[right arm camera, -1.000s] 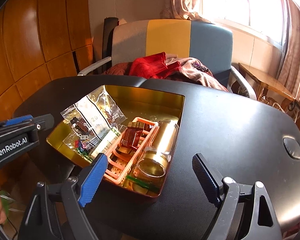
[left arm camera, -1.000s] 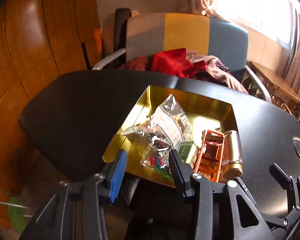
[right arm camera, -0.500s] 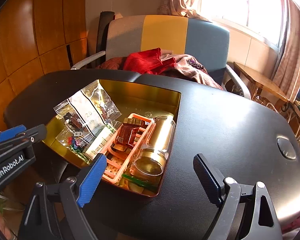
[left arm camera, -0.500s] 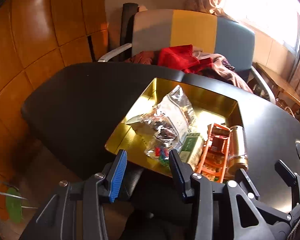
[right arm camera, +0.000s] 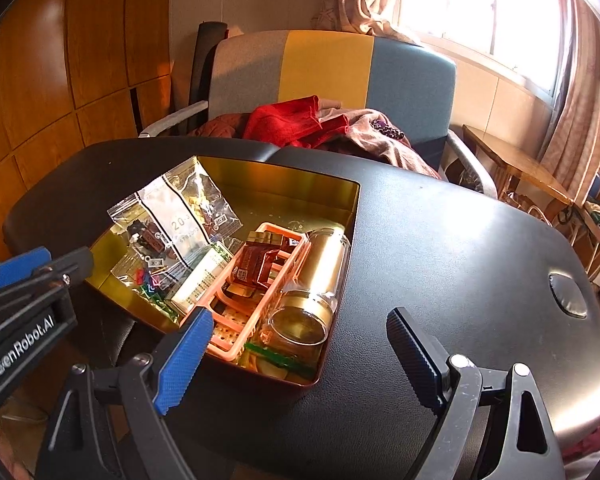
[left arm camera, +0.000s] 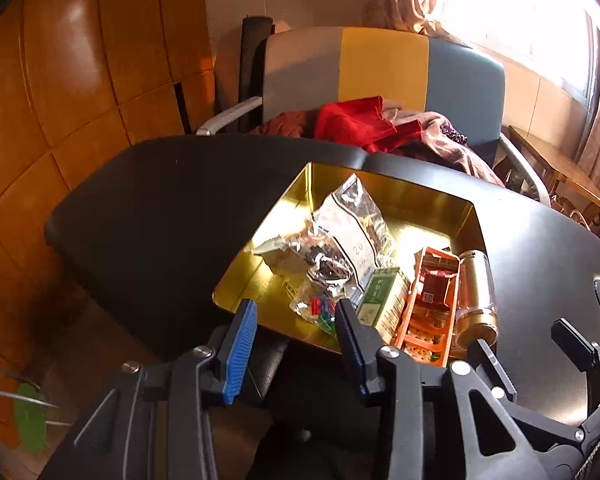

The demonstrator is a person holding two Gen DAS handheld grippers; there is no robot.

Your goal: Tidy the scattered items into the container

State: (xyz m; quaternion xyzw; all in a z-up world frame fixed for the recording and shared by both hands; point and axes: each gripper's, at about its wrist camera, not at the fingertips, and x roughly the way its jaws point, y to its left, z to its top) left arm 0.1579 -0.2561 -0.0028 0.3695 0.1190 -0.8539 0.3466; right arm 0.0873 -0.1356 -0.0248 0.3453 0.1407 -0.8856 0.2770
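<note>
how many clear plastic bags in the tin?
3 that I can separate: one tall bag propped at the gold tin's back-left, one with dark parts in front of it, one with coloured bits nearest the front. They overlap; more may be hidden.

Strong daylight is pouring in from the window (right arm camera: 480, 8) at upper right, blowing it out to white in both views. Warm glare is bouncing off the gold tin (left arm camera: 440, 208), the wood panelling (left arm camera: 68, 40) and the black table (right arm camera: 580, 392). Fisheye distortion is bending the edges, the corners are darkening, and both pictures are staying fairly sharp.
</note>
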